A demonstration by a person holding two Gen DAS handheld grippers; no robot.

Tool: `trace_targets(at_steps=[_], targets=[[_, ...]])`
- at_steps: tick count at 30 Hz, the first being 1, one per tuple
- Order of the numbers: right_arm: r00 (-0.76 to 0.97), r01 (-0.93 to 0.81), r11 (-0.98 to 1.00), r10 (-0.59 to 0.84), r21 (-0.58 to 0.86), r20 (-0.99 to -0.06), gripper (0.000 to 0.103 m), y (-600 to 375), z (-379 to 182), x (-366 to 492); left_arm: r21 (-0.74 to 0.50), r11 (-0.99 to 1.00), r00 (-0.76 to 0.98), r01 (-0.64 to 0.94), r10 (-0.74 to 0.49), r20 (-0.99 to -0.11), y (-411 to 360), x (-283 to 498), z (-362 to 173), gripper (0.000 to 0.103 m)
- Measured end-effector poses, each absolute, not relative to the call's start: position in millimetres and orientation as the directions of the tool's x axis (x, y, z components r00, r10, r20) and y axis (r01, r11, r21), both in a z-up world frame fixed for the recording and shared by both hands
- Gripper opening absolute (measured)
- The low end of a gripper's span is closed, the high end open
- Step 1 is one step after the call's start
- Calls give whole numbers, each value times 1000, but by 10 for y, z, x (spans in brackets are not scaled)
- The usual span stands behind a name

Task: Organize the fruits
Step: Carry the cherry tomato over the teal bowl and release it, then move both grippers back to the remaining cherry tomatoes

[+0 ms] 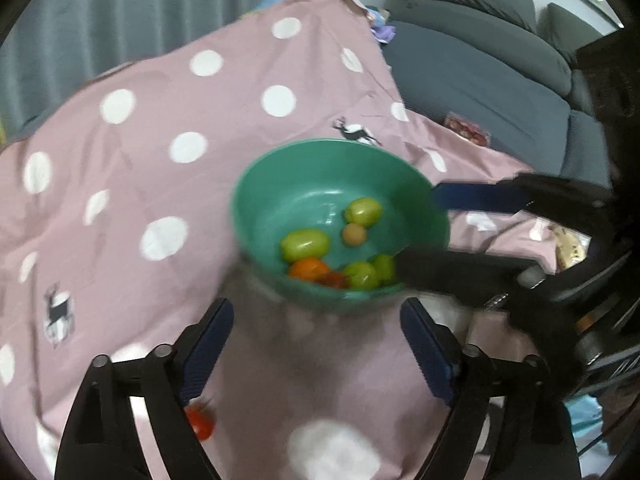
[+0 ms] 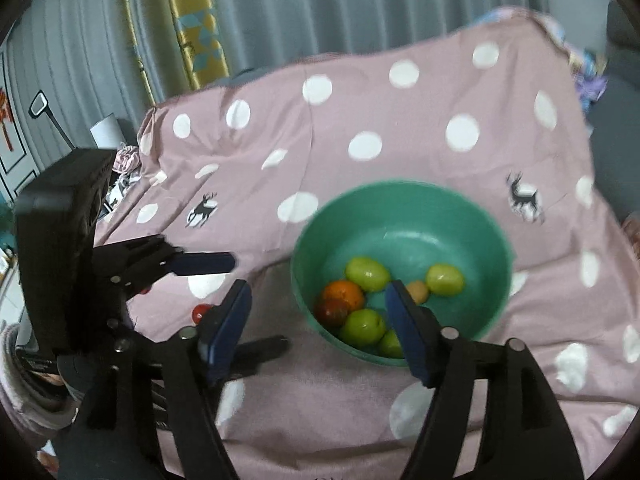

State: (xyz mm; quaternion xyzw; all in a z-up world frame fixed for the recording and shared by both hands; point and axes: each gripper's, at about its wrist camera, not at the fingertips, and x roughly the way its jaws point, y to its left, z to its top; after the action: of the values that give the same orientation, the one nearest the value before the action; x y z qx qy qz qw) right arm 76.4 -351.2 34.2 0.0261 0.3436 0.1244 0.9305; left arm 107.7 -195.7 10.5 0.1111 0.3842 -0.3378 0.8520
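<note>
Angling down toward the green bowl (image 2: 404, 216), both tongs — left (image 1: 316, 344), right (image 2: 320, 320) — stand wide, gripping nothing.

A pink cloth (image 2: 400, 120) with white dots and small deer prints covers the surface, creased toward 9 o'clock. Behind it, from 10 to 1 o'clock in the right wrist view, hang grey curtains (image 2: 320, 0) with a yellow patterned strip (image 2: 196, 28) between them. In the left wrist view a grey sofa (image 1: 480, 68) fills 1 to 3 o'clock, a small red packet (image 1: 466, 128) lying on its seat
</note>
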Motion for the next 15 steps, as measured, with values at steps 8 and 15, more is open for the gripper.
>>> trace_targets(at_steps=[8,15], targets=[[806,-211,977,196,38,-558,86,-3332,634,369,21,815,575,579,-390,-720,-1465,713,226,98],[831,-226,974,188,-9,-523,94,-3109,811,111,6,865,617,501,-352,-704,-1007,442,326,99]])
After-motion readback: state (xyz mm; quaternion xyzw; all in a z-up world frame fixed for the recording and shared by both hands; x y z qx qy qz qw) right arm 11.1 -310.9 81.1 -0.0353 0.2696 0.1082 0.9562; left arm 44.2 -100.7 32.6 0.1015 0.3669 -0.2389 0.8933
